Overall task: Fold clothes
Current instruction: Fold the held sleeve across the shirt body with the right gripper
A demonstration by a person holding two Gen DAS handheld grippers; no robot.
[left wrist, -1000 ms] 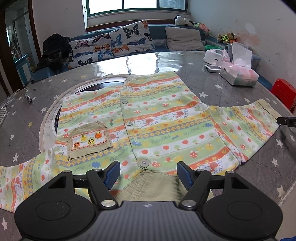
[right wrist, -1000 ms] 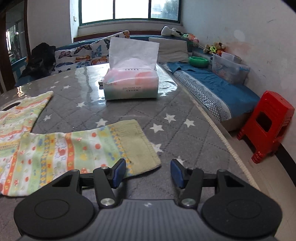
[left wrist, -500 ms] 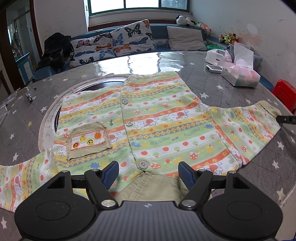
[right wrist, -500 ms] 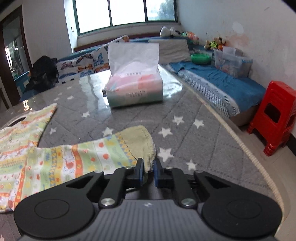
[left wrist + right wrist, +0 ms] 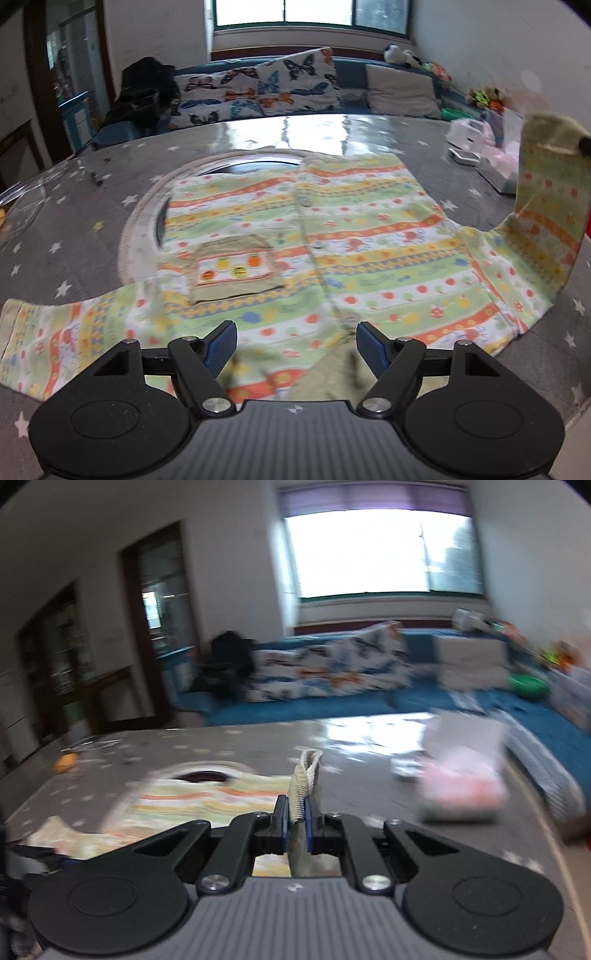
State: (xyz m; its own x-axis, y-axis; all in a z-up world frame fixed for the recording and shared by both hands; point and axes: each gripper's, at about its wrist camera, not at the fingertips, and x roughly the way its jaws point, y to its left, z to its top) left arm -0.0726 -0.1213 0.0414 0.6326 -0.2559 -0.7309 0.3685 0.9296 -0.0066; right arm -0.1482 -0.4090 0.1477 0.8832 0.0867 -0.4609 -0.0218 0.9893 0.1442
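A striped, patterned child's cardigan (image 5: 332, 236) lies spread flat on the grey star-print table, buttons down the middle and a small pocket (image 5: 232, 269) on its left half. My left gripper (image 5: 295, 345) hovers open over the collar end, nothing between its blue pads. The right sleeve (image 5: 546, 206) is lifted off the table, its khaki cuff (image 5: 550, 129) raised at the far right. My right gripper (image 5: 296, 821) is shut on that ribbed cuff (image 5: 301, 782), which sticks up between the pads. The left sleeve (image 5: 55, 336) lies flat.
A pink tissue pack (image 5: 465, 786) and a white box (image 5: 469, 134) sit on the table's right side. A round hole in the table (image 5: 255, 168) shows above the cardigan. A small orange object (image 5: 64, 762) lies far left. Blue sofa with cushions (image 5: 277, 85) stands behind.
My right gripper, shut on the sleeve cuff, has lifted it off the table and swung left toward the cardigan body. The left gripper stayed open and shifted slightly left.
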